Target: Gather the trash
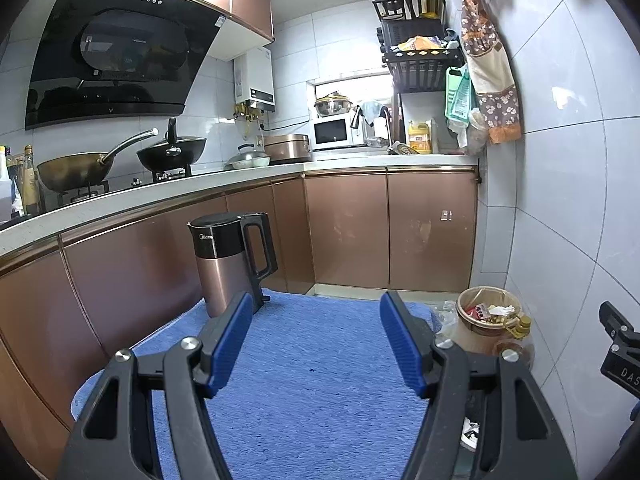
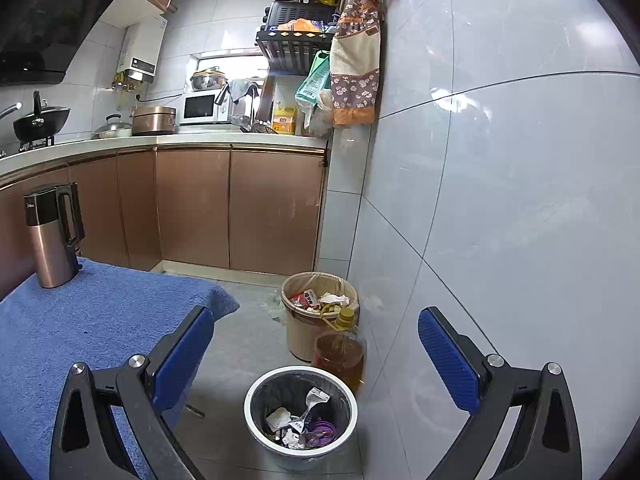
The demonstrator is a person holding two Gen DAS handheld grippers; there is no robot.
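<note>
This is a small home kitchen. A slanted black glass range hood (image 1: 108, 56) hangs over a gas stove where a brass-coloured wok (image 1: 74, 170) and a black lidded pan (image 1: 172, 154) sit. Copper-brown cabinet doors (image 1: 348, 224) run under a pale L-shaped countertop (image 1: 224, 178), which carries a white microwave (image 1: 332, 132) and a copper-coloured rice cooker (image 1: 287, 147). A white wall-mounted water heater (image 1: 258, 80) hangs on grey wall tiles (image 2: 520, 160), beside a black metal storage rack (image 2: 300, 24) and a hanging floral apron (image 2: 356, 64).
</note>
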